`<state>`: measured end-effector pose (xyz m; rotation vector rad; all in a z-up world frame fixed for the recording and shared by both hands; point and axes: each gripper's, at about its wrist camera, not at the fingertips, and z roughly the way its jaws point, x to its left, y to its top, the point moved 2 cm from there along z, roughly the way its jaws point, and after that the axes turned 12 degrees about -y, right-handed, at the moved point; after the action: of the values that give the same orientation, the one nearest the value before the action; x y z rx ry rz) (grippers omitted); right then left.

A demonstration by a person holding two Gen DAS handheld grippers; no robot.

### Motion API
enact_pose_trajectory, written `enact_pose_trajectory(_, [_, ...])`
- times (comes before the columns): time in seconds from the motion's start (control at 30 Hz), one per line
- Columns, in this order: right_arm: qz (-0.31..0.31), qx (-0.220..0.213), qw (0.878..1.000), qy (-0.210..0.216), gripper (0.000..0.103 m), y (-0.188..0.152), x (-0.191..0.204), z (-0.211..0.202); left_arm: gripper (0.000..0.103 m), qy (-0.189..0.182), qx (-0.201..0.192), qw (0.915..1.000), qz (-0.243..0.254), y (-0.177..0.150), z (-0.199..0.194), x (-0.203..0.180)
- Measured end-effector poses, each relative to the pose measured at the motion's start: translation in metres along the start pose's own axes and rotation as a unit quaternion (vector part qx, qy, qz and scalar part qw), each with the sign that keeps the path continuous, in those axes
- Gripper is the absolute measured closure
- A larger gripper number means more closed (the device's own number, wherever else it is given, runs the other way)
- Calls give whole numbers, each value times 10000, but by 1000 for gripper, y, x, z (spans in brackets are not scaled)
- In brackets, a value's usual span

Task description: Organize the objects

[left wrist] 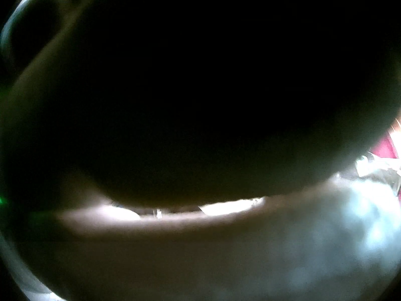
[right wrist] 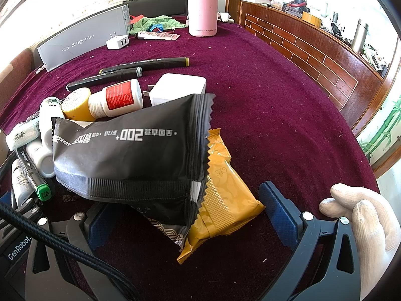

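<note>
My right gripper (right wrist: 193,215): jaws apart around black packet (right wrist: 130,155) and yellow packet (right wrist: 225,200). Should centre before closing. Left jaws: view blocked, cannot tell.

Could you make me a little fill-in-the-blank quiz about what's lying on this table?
1. The black packet lies partly on top of a ____ packet.
2. The tall flask at the back is ____.
3. The marker at the left edge has a ____ cap.
4. The tablecloth is ____.

Answers: yellow; pink; green; maroon
</note>
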<state>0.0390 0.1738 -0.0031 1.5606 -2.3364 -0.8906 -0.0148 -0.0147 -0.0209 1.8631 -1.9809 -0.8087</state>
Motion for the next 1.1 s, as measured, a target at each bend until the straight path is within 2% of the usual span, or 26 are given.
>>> enact_pose_trajectory(0.5, [-1,0,10000,0,0,0,0,0,2,-1,6,10000,-3,-2,2,12])
enact_pose_trajectory(0.57, [-1,0,10000,0,0,1,0,0,2,6,1,10000,0,1,1,-1])
enact_pose_trajectory(1.1, [-3,-1,10000,1,0,2,0,1,2,3,-2,10000,-6,2,3,2])
